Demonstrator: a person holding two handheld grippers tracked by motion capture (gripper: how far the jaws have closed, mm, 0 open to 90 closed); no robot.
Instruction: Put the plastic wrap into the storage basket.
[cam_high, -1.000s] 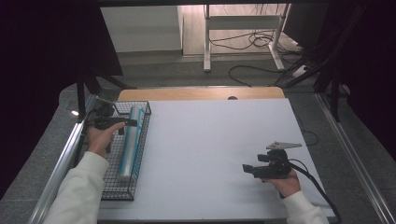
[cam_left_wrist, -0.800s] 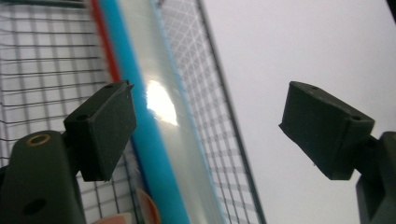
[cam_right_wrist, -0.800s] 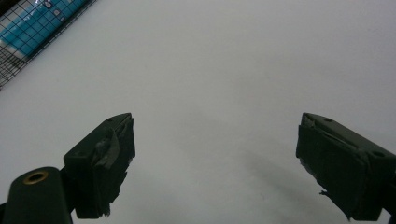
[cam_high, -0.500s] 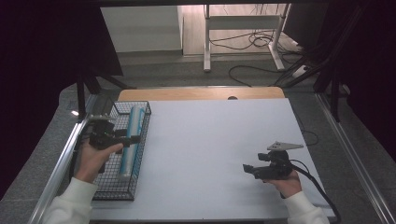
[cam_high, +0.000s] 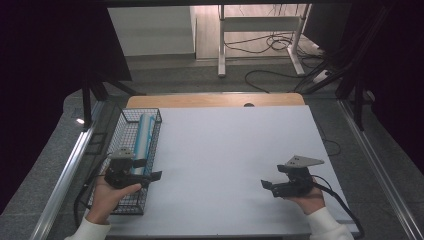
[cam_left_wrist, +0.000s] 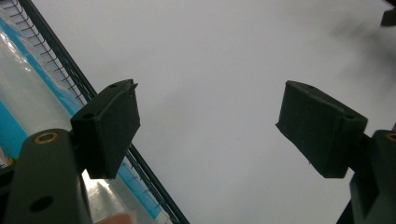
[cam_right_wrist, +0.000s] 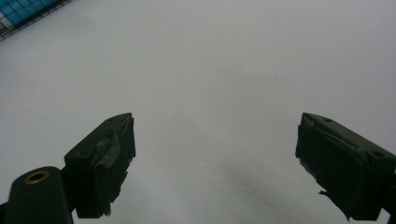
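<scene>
Wire mesh forms the basket (cam_high: 150, 116) at the table's left edge, and in it lies the blue-and-clear roll (cam_high: 141, 136), lengthwise from near to far. Our left gripper (cam_high: 150, 176) hovers over the basket's near right rim, jaws spread and empty; our right gripper (cam_high: 266, 185) rests near the right side, jaws likewise wide with nothing between them. To take the roll well, we would judge it best to drop straight down inside the rim. The white table (cam_high: 225, 150) offers open room between both hands.
</scene>
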